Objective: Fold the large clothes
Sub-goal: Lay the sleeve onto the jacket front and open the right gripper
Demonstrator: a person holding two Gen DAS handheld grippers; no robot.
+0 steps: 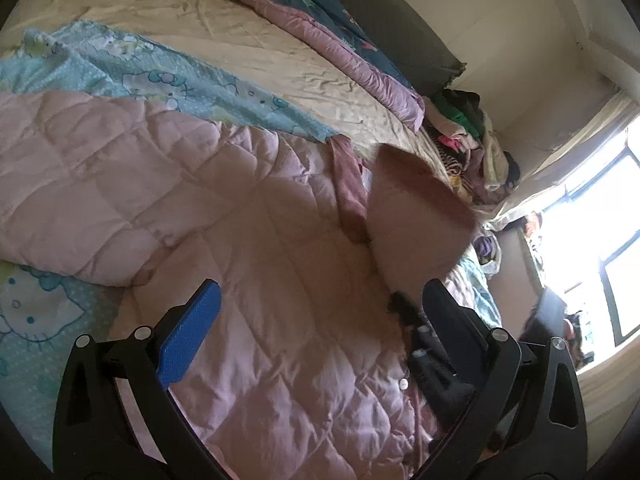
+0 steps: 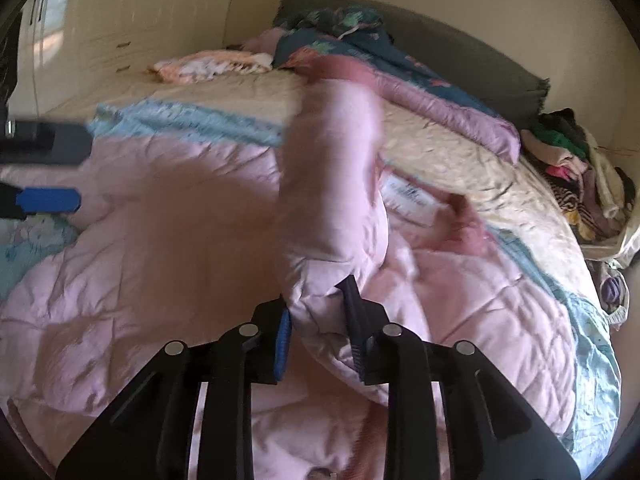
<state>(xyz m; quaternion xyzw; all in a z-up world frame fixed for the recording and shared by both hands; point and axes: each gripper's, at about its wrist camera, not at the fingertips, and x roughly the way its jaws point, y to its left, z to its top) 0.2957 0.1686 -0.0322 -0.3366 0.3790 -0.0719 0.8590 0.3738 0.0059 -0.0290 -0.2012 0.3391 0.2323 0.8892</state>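
Two black plastic grippers are seen, left gripper (image 1: 320, 304) and right gripper (image 2: 318, 312) alike: curved linkage arms pinned with round silver rivets, triangular cut-outs in the outer arms, and ribbed blue pads (image 1: 188, 340) on the fingers.

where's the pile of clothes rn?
The pile of clothes sits at the right edge of both views, at the bed's far right corner, past the beige sheet.

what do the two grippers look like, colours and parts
Both the left gripper and the right gripper are matte black plastic linkages with round silver pivot pins. Their fingers carry ribbed blue pads. No cables, labels or sleeves are visible.
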